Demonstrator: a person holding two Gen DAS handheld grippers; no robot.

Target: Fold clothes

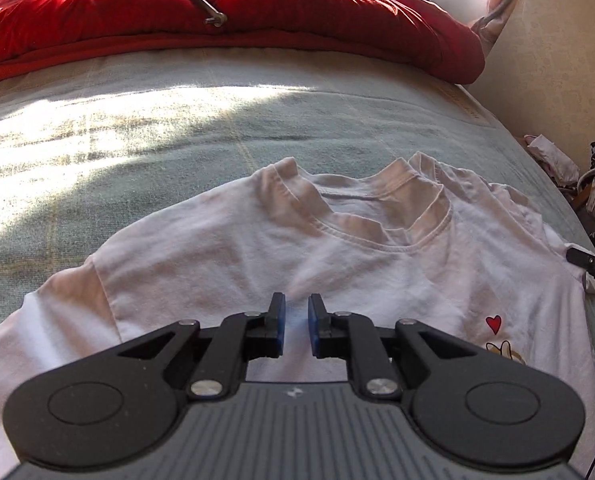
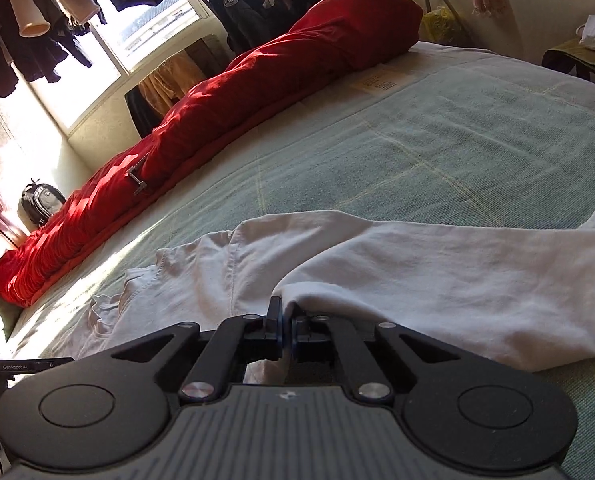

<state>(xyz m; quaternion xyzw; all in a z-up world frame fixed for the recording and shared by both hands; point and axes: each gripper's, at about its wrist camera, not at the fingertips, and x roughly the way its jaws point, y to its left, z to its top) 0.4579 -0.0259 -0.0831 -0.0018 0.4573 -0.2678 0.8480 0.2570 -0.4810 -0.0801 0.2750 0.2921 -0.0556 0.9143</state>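
On bed [image 1: 177, 120], white T-shirt [image 1: 237, 248], seemingly pinched.

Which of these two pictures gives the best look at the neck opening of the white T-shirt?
The left wrist view: the T-shirt's collar lies open ahead of the left gripper, its ribbed rim visible all round. In the right wrist view the collar is only a crumpled edge seen side-on.

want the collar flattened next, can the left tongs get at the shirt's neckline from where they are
Probably yes. The left tongs hover over the white t-shirt, slightly apart and holding nothing, and the neckline lies straight ahead with only flat fabric between.
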